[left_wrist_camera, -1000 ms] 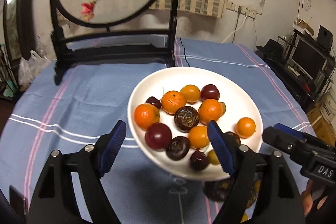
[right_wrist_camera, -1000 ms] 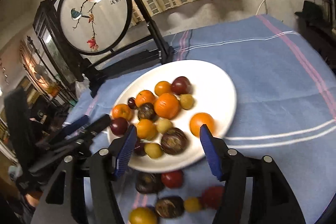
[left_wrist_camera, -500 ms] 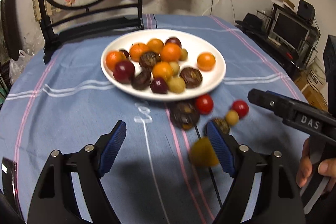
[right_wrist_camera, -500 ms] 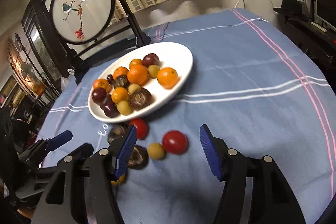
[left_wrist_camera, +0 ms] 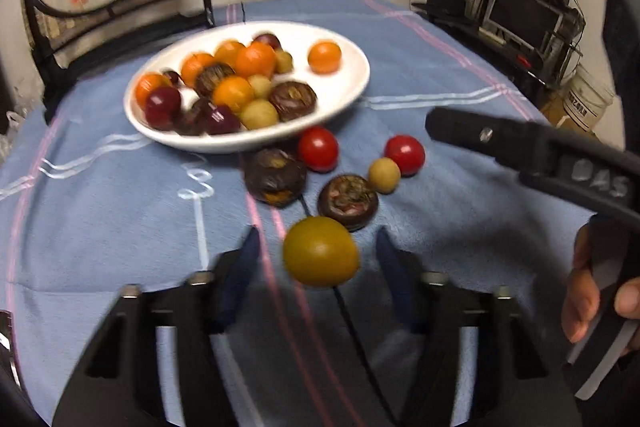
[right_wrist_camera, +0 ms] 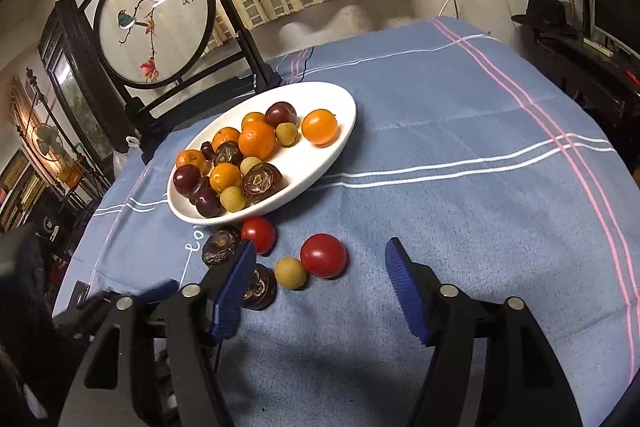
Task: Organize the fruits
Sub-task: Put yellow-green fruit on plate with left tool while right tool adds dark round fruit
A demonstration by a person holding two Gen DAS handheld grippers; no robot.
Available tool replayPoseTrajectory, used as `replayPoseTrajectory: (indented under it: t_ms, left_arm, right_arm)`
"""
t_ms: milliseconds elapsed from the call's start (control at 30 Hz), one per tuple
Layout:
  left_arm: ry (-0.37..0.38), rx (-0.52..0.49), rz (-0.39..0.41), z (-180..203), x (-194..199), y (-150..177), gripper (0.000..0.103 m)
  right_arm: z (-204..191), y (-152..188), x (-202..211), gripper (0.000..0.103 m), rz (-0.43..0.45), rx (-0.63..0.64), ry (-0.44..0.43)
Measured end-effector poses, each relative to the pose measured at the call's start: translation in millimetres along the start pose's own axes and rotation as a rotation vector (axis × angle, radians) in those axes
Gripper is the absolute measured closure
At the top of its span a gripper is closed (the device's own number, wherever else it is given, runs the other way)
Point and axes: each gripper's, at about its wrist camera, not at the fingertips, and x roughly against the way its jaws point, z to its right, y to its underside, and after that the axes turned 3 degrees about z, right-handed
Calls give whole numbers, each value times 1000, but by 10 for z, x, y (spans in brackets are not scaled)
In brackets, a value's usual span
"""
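A white oval plate (left_wrist_camera: pixel 352 87) (right_wrist_camera: pixel 340 143) holds several oranges, dark plums, brown water chestnuts and small yellow fruits. Loose fruits lie on the blue cloth in front of it: two red tomatoes (left_wrist_camera: pixel 318 149) (left_wrist_camera: pixel 405 155), two brown chestnuts (left_wrist_camera: pixel 275 177) (left_wrist_camera: pixel 348 201), a small yellow fruit (left_wrist_camera: pixel 384 175) and a larger yellow fruit (left_wrist_camera: pixel 320 251). My left gripper (left_wrist_camera: pixel 318 263) is open, its jaws on either side of the larger yellow fruit without touching it. My right gripper (right_wrist_camera: pixel 320 291) is open and empty, just short of a red tomato (right_wrist_camera: pixel 323 255).
A black stand with a round embroidered screen (right_wrist_camera: pixel 154 21) stands behind the plate. The blue striped tablecloth (right_wrist_camera: pixel 460 187) covers the round table. A black cable (left_wrist_camera: pixel 356 331) runs under the left gripper. Shelves with a monitor (left_wrist_camera: pixel 520 15) stand at the right.
Both grippers have drawn back from the plate and lowered toward the loose fruits. The larger yellow fruit now sits between the left jaws, which have narrowed.
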Motion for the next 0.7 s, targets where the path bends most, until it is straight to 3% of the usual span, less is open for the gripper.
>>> replayPoseTrajectory:
  t_ms: [167, 400, 567, 700]
  left_arm:
    - [-8, -28, 19, 23, -10, 46, 63]
    - [-44, 96, 42, -522, 169, -20, 63]
    - [-59, 149, 45, -777, 172, -3, 63]
    - [-47, 165, 35, -858, 140, -4, 63]
  right_arm:
    - [-70, 31, -38, 34, -25, 43, -6]
    - [-222, 125, -133, 34, -77, 116, -22]
    - [-415, 239, -279, 34, -167, 182, -56]
    - [-563, 312, -372, 35, -214, 245, -15]
